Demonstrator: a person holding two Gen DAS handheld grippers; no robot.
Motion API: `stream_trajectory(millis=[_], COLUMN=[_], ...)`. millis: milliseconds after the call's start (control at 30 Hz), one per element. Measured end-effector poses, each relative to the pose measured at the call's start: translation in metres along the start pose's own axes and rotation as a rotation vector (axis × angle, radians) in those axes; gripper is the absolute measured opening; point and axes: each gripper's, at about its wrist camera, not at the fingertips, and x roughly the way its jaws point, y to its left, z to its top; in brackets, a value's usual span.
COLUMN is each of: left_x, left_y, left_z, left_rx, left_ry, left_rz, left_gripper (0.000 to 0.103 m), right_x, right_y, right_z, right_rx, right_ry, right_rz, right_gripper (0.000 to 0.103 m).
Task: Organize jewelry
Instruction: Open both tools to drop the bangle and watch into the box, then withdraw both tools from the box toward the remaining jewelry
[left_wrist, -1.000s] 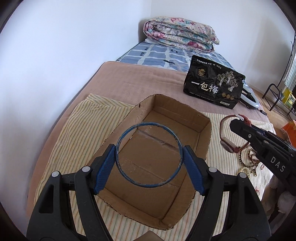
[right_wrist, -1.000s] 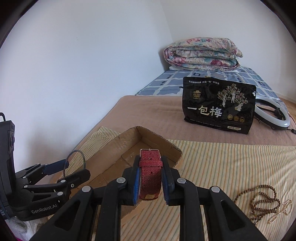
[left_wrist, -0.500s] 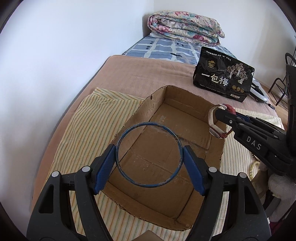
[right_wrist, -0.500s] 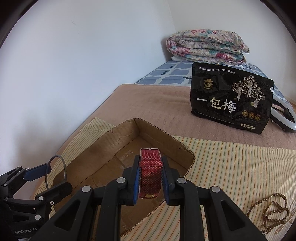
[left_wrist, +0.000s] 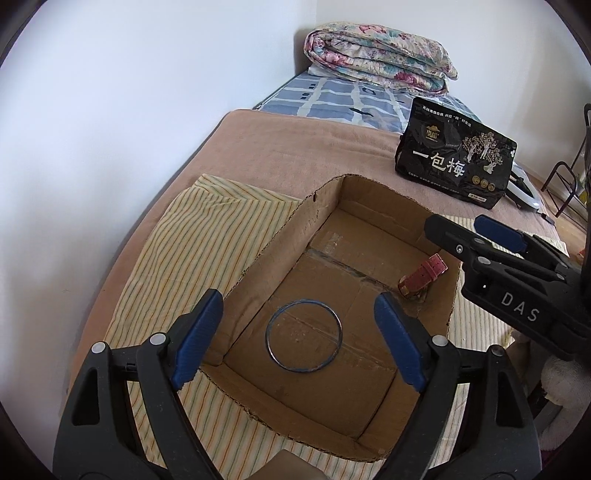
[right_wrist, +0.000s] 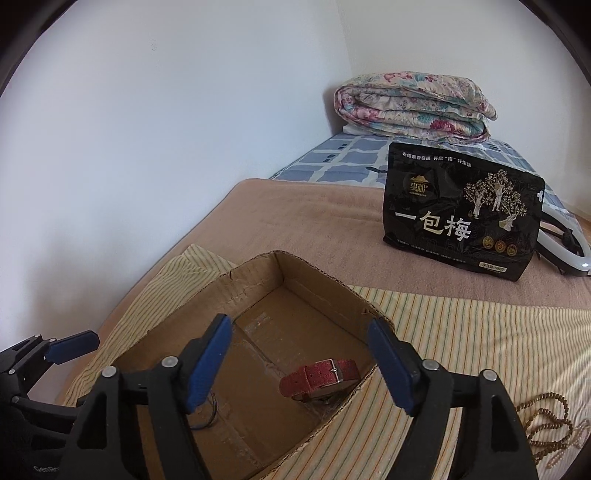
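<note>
An open cardboard box (left_wrist: 280, 229) sits on a striped cloth (left_wrist: 207, 236). A thin blue bangle (left_wrist: 303, 335) lies flat on the box floor. A red watch (left_wrist: 423, 275) lies in the box's right corner; it also shows in the right wrist view (right_wrist: 321, 376). My left gripper (left_wrist: 301, 339) is open and empty above the bangle. My right gripper (right_wrist: 301, 363) is open and empty above the box (right_wrist: 258, 273), and it shows at the right of the left wrist view (left_wrist: 476, 236). The bangle is mostly hidden behind a finger in the right wrist view (right_wrist: 210, 413).
Brown bead strands (right_wrist: 546, 417) and a pale bead strand (right_wrist: 565, 454) lie on the striped cloth (right_wrist: 461, 325) right of the box. A black snack bag (right_wrist: 461, 210) stands behind on the brown blanket (left_wrist: 295, 147). A folded floral quilt (left_wrist: 380, 55) lies at the far end by the wall.
Both grippers opened. The left one let go of the bangle and the right one let go of the red watch; both now lie inside the box.
</note>
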Motion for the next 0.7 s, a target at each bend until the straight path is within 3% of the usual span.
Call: stream_trajectory(millis=[133, 700], left_x=[-0.001, -0.016], left_y=[0.0, -0.009], left_z=[0.0, 0.0], left_rx=[0.0, 0.013], left_ry=[0.008, -0.009], left_rz=[-0.004, 0.002], left_gripper=[0.086, 0.087], right_x=[-0.006, -0.032], right_y=[0.001, -0.009], right_z=[0.002, 0.004], right_rx=[-0.007, 0.003], right_ry=[-0.015, -0.039], right_rz=[-0.02, -0.044], right_gripper=[0.09, 0.09])
